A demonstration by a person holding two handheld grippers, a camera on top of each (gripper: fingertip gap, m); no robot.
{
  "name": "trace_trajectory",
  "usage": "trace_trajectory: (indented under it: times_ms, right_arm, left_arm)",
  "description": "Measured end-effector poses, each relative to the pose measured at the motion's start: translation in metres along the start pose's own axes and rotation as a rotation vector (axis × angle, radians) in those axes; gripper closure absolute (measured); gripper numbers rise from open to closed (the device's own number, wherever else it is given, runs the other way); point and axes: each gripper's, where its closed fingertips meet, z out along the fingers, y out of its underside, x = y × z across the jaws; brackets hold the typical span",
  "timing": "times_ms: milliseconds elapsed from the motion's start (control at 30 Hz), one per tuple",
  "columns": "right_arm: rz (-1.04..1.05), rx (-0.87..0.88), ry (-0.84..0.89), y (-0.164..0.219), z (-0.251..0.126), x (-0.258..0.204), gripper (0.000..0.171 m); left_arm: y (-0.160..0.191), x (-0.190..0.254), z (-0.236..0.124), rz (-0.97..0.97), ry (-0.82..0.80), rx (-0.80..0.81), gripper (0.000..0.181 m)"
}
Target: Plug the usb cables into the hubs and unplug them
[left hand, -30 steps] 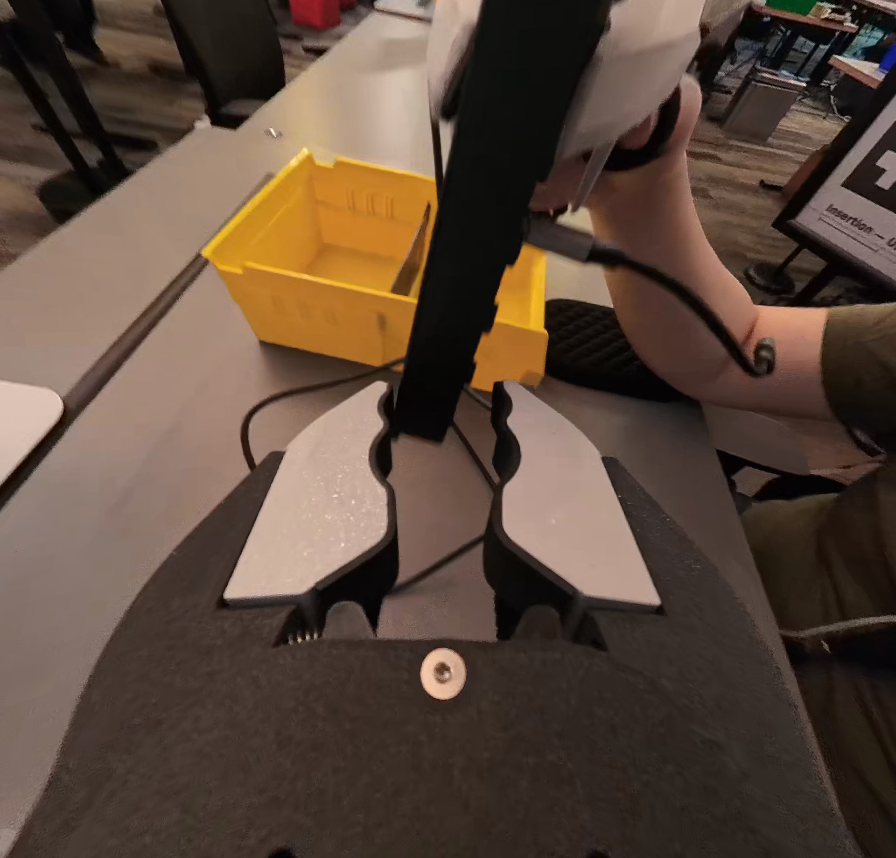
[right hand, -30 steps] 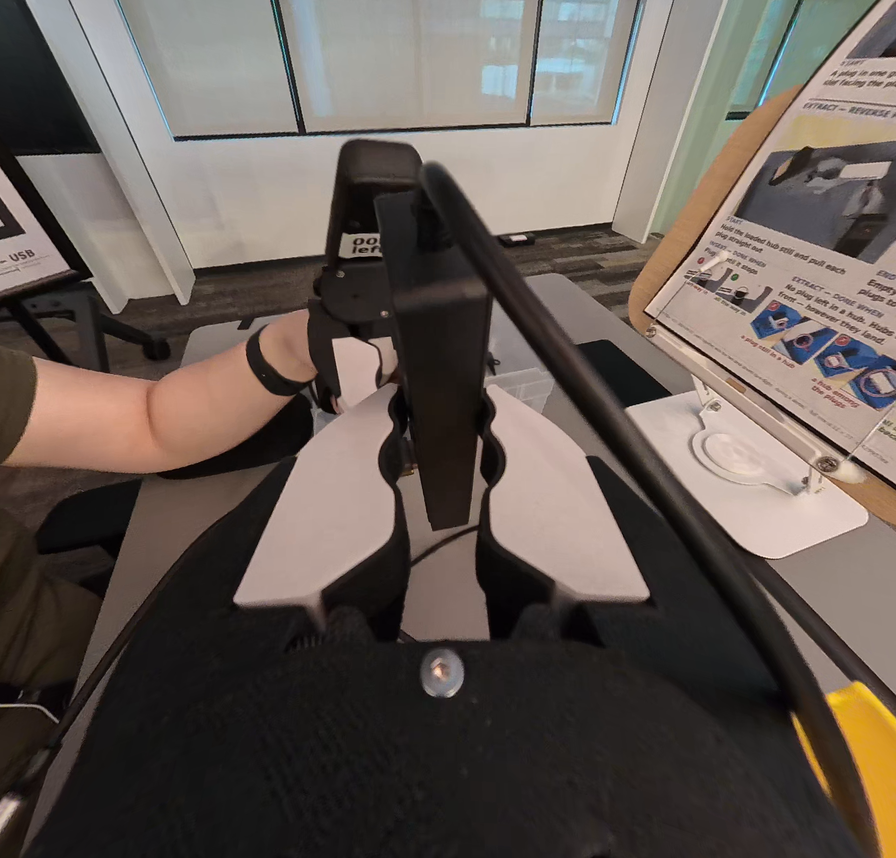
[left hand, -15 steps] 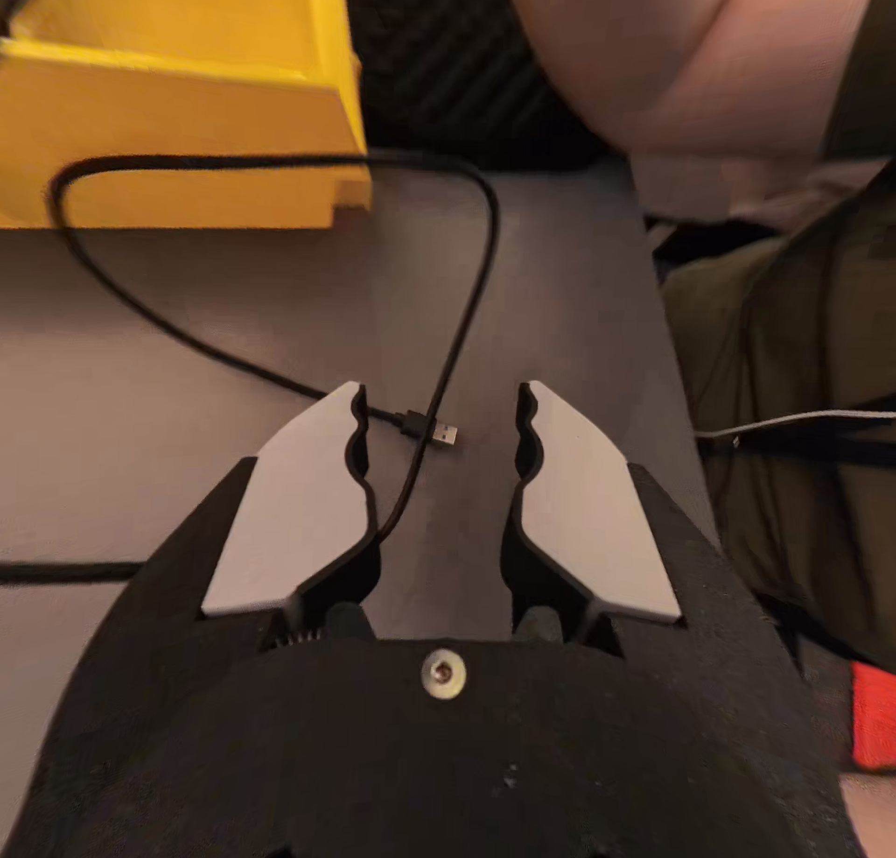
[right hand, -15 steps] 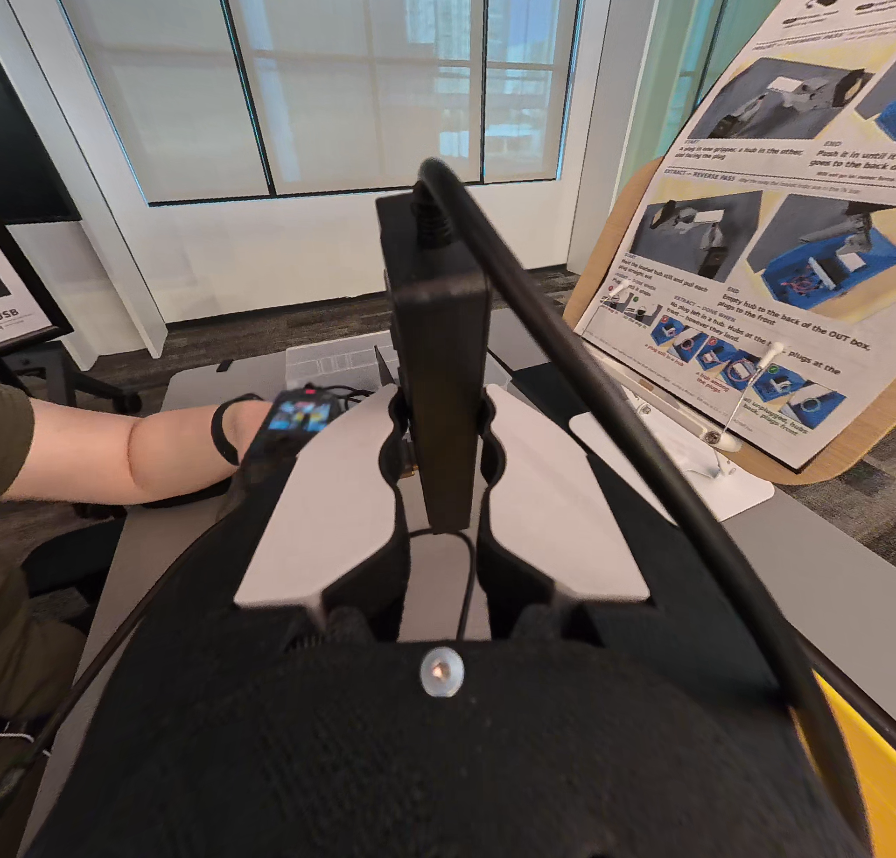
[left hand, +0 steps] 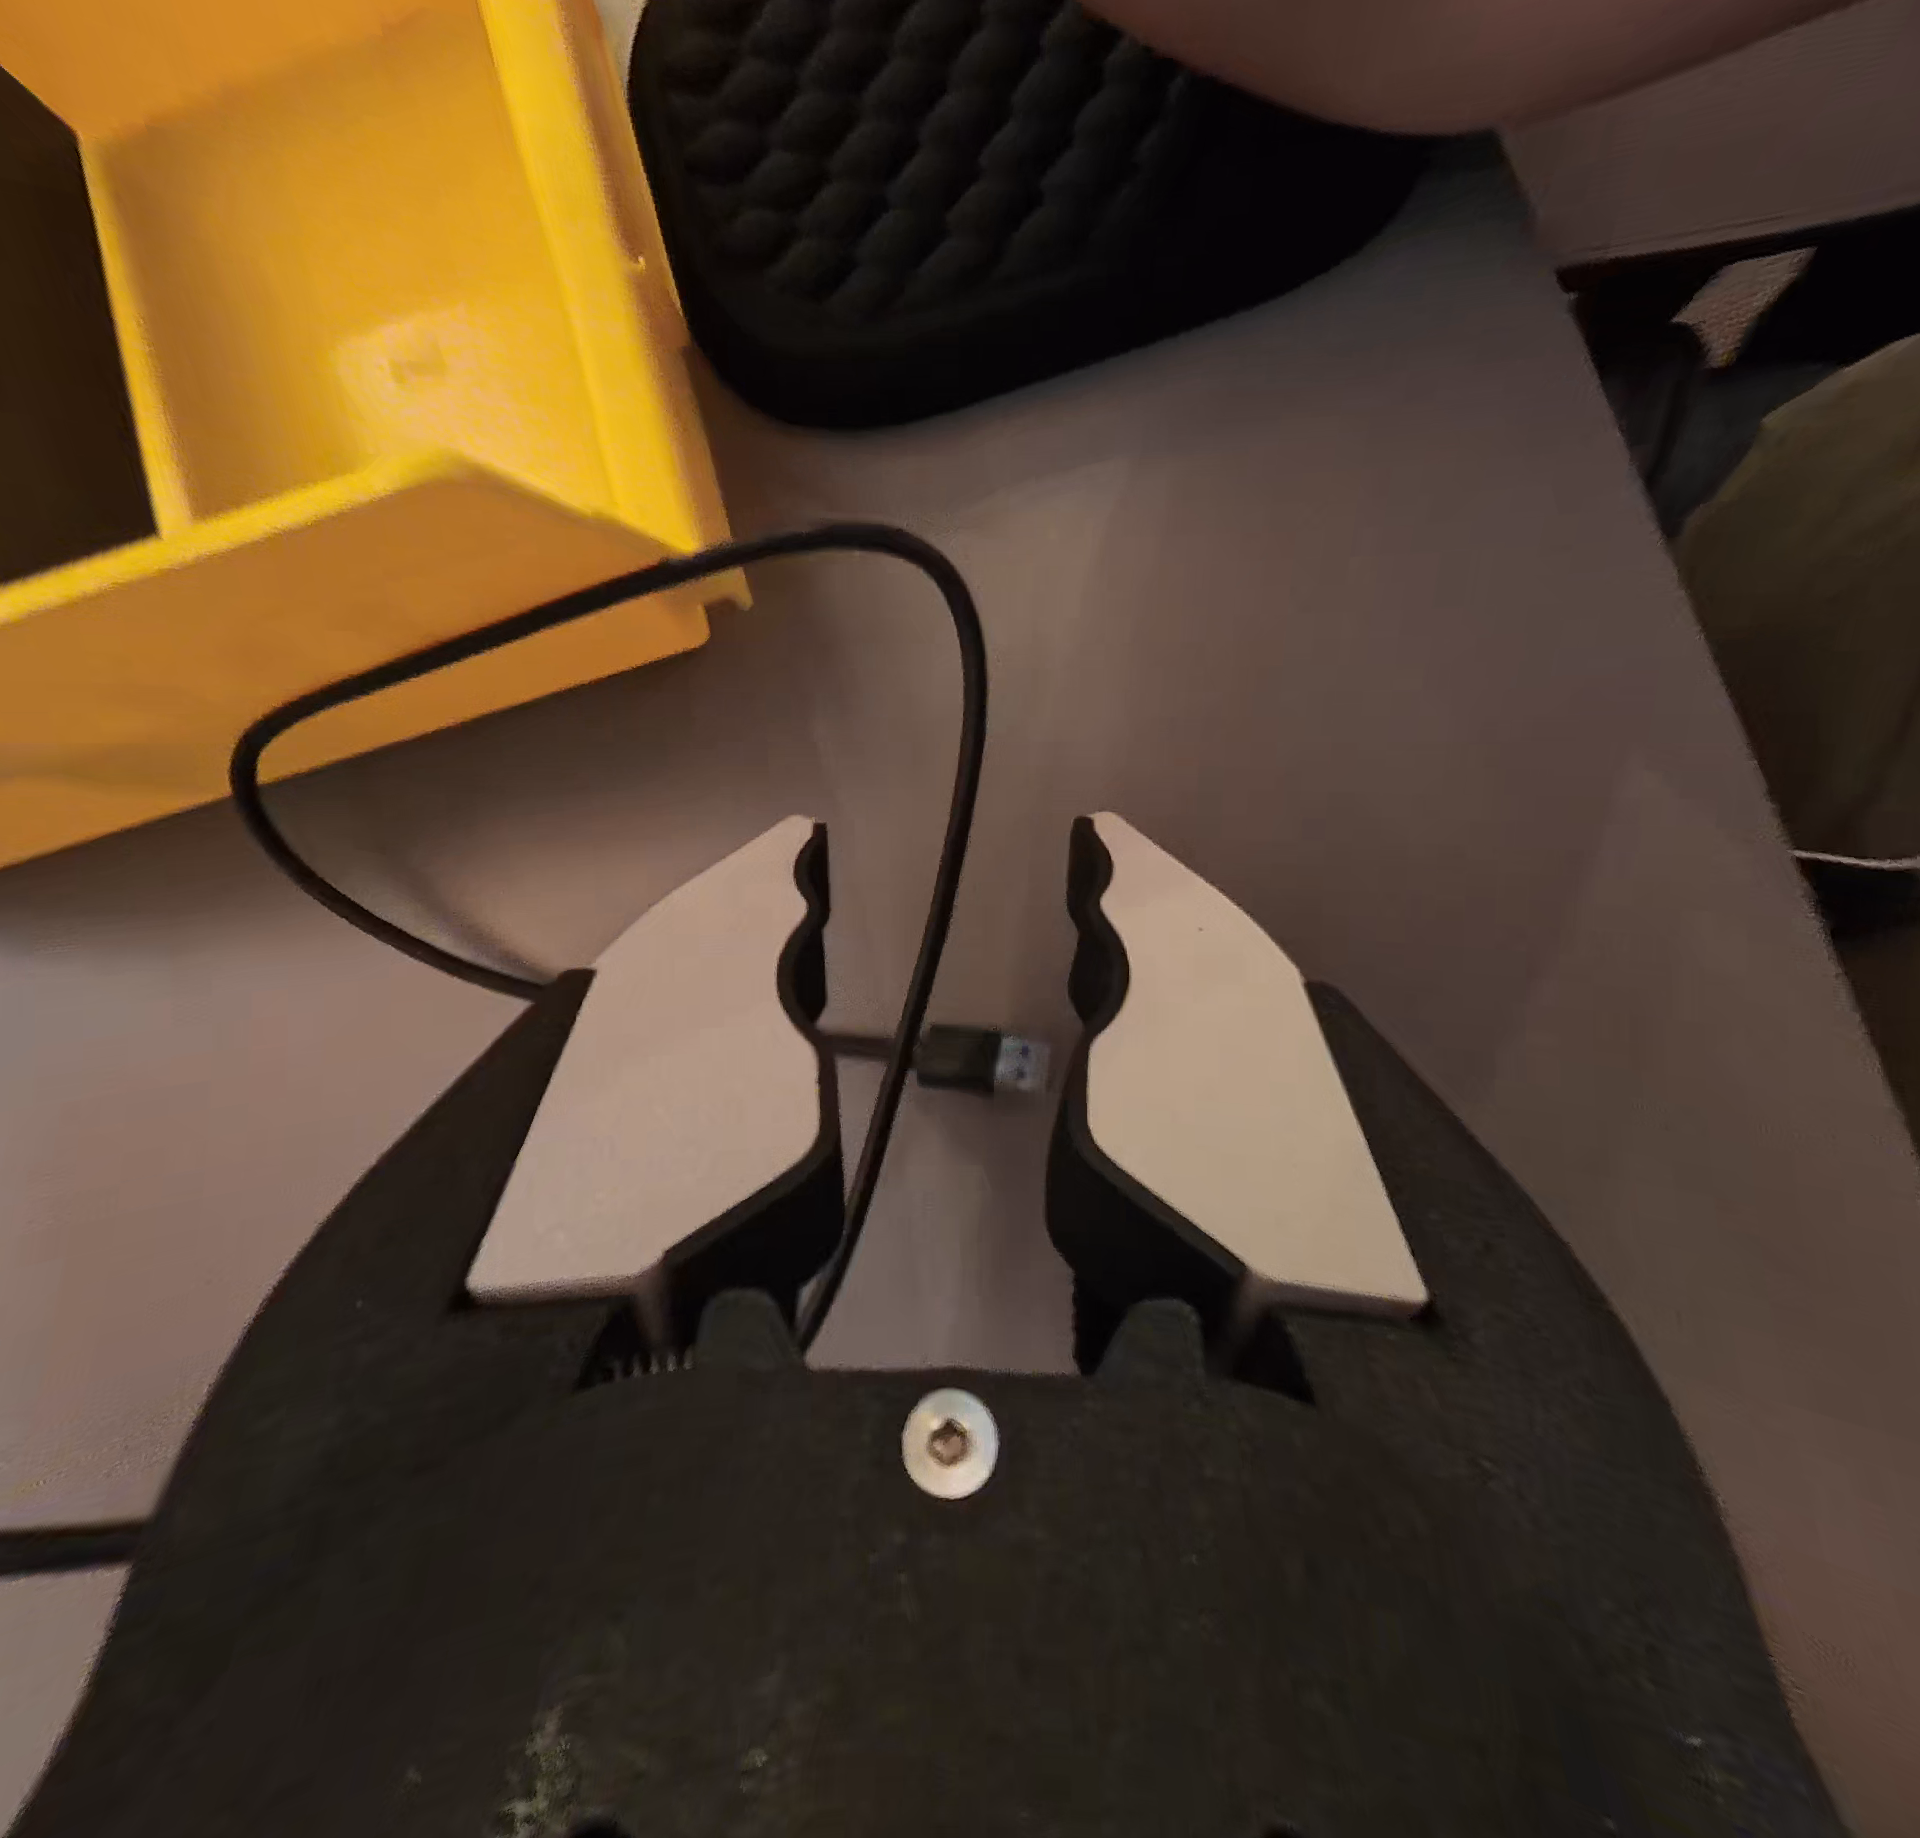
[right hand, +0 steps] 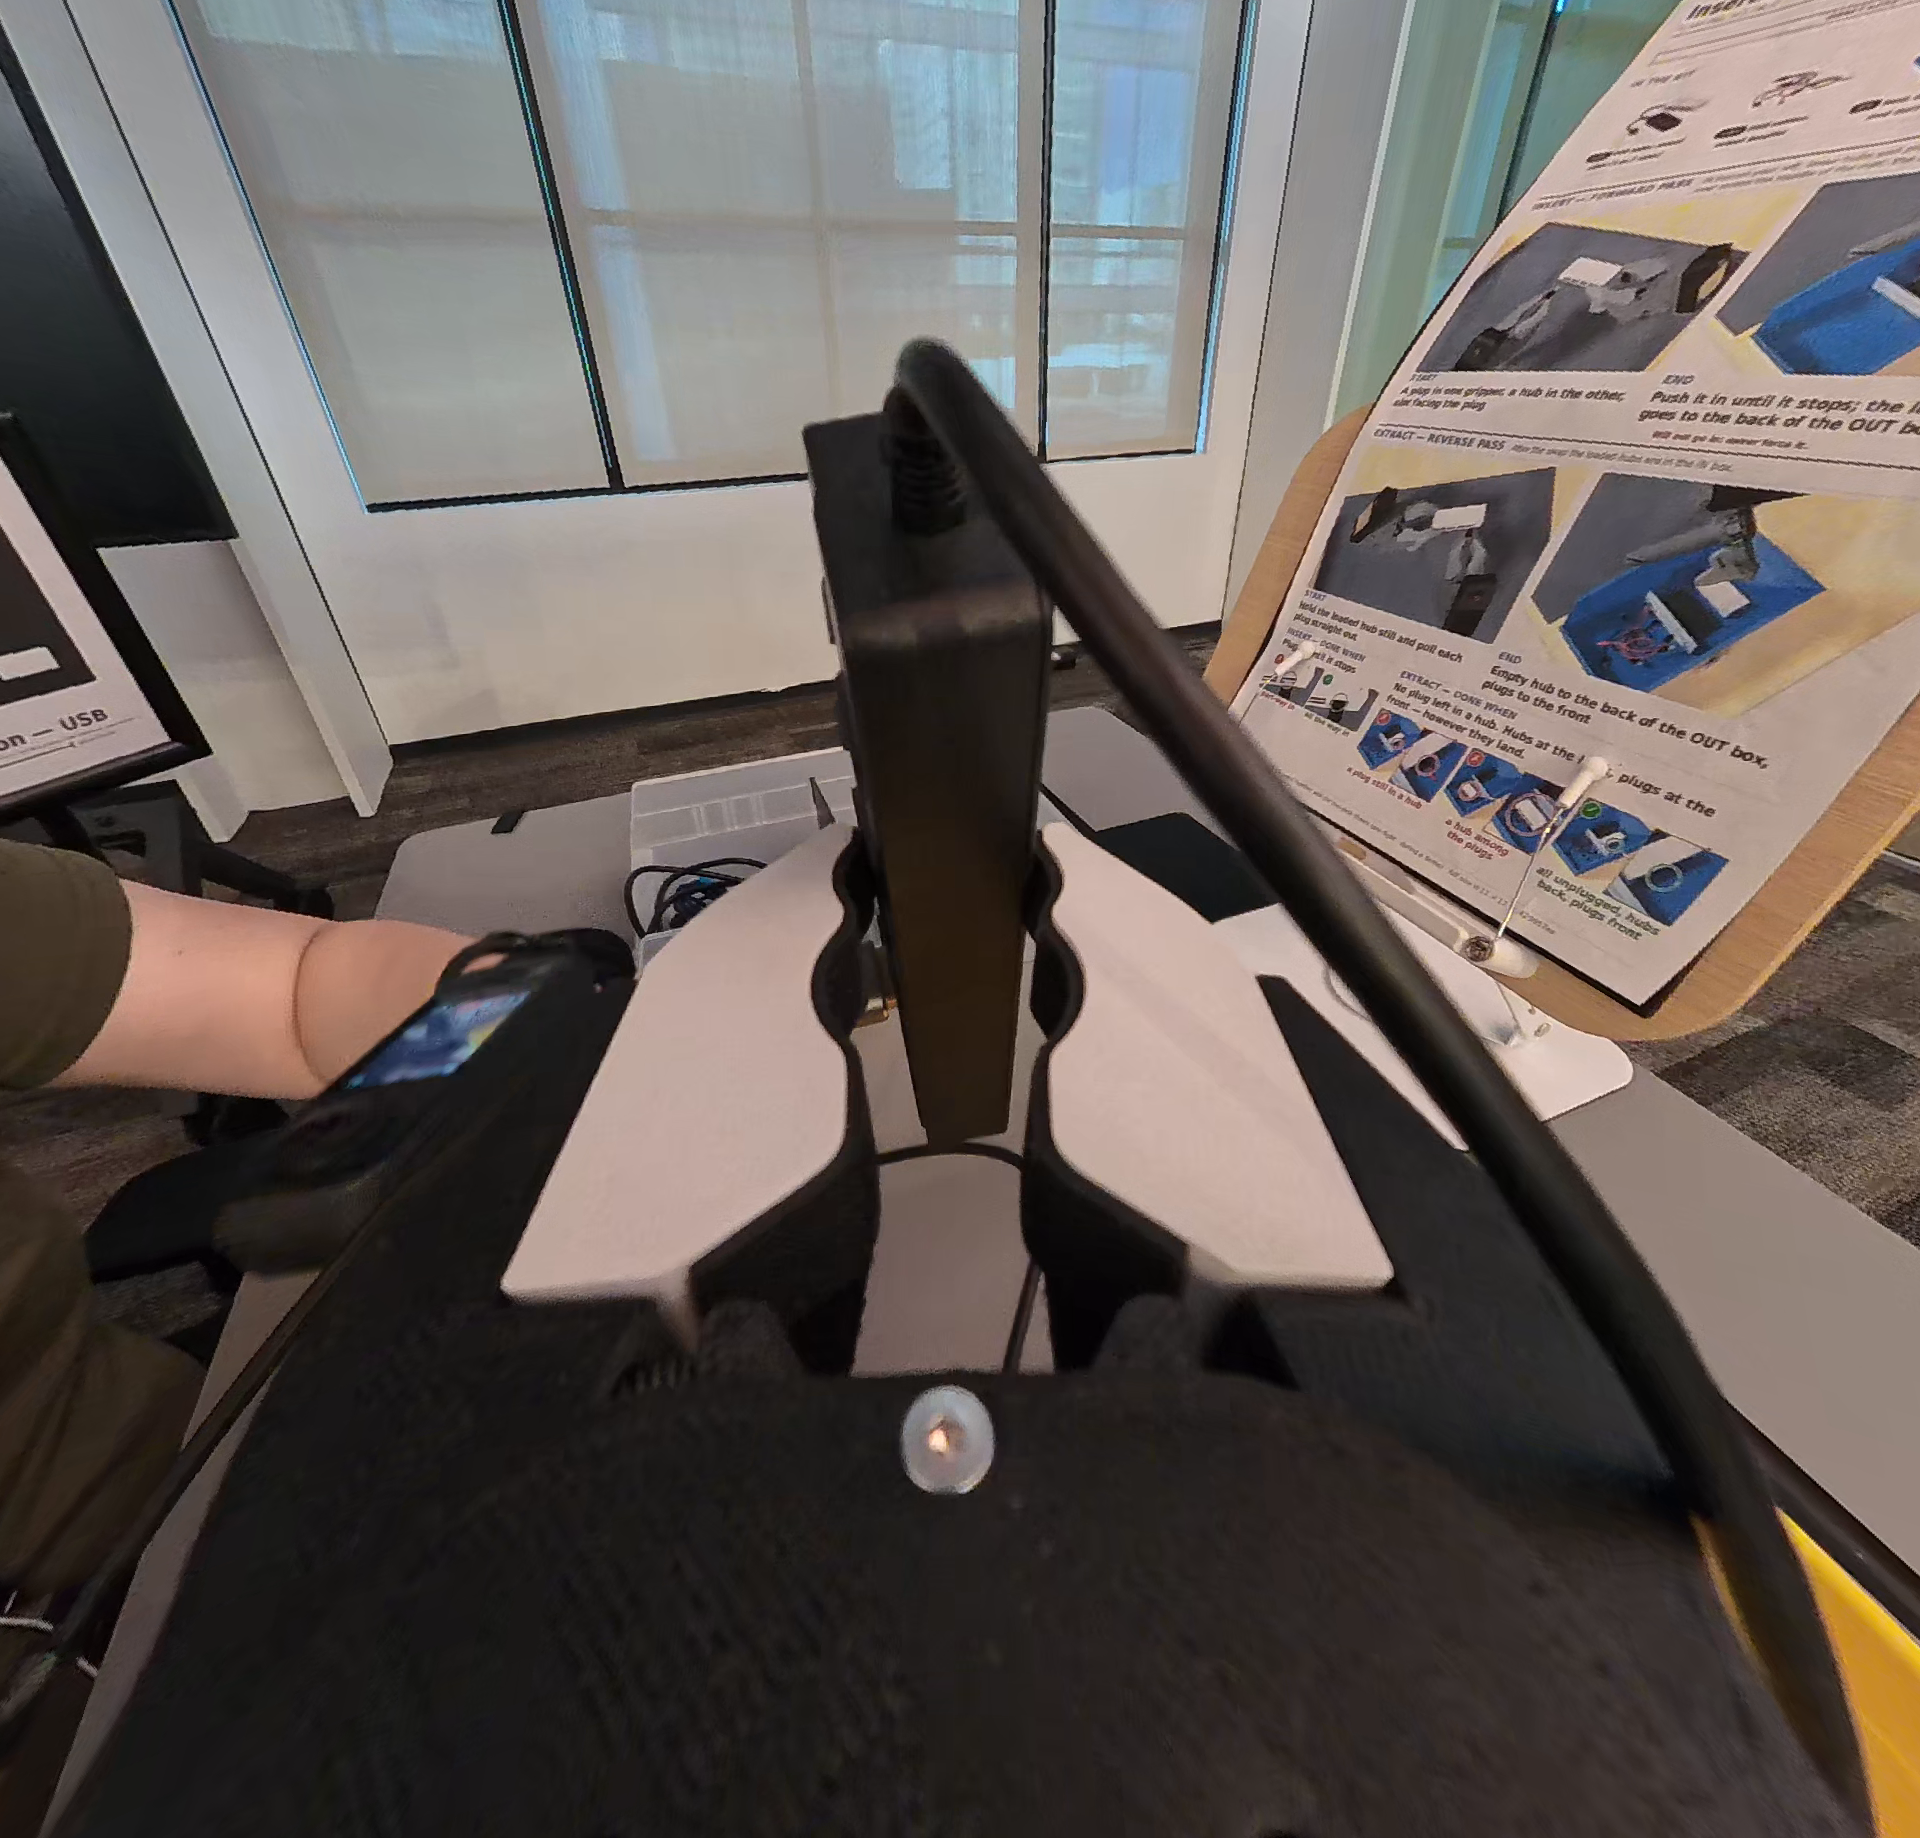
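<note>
While the left claw (left hand: 945,941) points down at the grey surface (left hand: 1299,708), fingers spread, nothing pinched:
yellow bin (left hand: 343,334): far left in left wrist view, open-topped, front corner close to the cable loop
usb cable (left hand: 961,749): thin, black, round; arcs up past the bin corner, bends back and drops between the two fingers toward the claw body; lies on the surface
usb plug (left hand: 982,1061): short black moulded shell, silver metal tip with blue inside, tip pointing right; flat on the surface between the fingers, nearer the right one; contact with either finger not clear
black pad (left hand: 935,178): quilted, beyond the plug, right of the bin, a forearm resting over it
right claw (right hand: 943,915): pressed onto the hub
hub (right hand: 935,749): slim black rectangular bar, matte, held upright, pinched near its lower end; raised off the surface
hub cable (right hand: 1299,905): thick, black, ribbed strain relief at the hub's top end, curves over and runs down to the right
clear box (right hand: 727,812): behind the hub, left of it, dark cables coiled beside it
instruction board (right hand: 1621,541): far right, tilted on a stand
</note>
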Motion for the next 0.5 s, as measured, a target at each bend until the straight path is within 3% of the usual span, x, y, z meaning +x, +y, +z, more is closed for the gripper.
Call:
trace_trajectory:
  times_ms: [100, 167, 233, 300, 400, 500]
  right_arm:
    - [0.002, 0.007, -0.005, -0.001, -0.001, 0.000, 0.142]
    - [0.002, 0.008, -0.004, -0.001, -0.003, 0.000, 0.142]
    - [0.000, 0.008, -0.002, -0.001, -0.004, 0.000, 0.142]
    - [-0.002, 0.009, 0.003, -0.002, -0.006, 0.001, 0.142]
    - [0.004, 0.008, 0.003, 0.000, -0.006, 0.003, 0.142]
    - [0.022, 0.004, -0.009, 0.003, -0.004, 0.005, 0.142]
  left_arm:
    - [0.000, -0.003, 0.020, 0.035, -0.055, -0.032, 0.140]
    - [0.003, -0.002, 0.029, 0.045, -0.053, -0.040, 0.153]
    - [0.005, 0.001, 0.031, 0.058, -0.025, -0.051, 0.178]
    - [0.009, 0.001, 0.027, 0.063, -0.014, -0.079, 0.178]
    - [0.009, -0.003, 0.005, 0.080, -0.034, -0.079, 0.178]
    - [0.000, -0.018, -0.041, 0.038, -0.123, -0.006, 0.178]
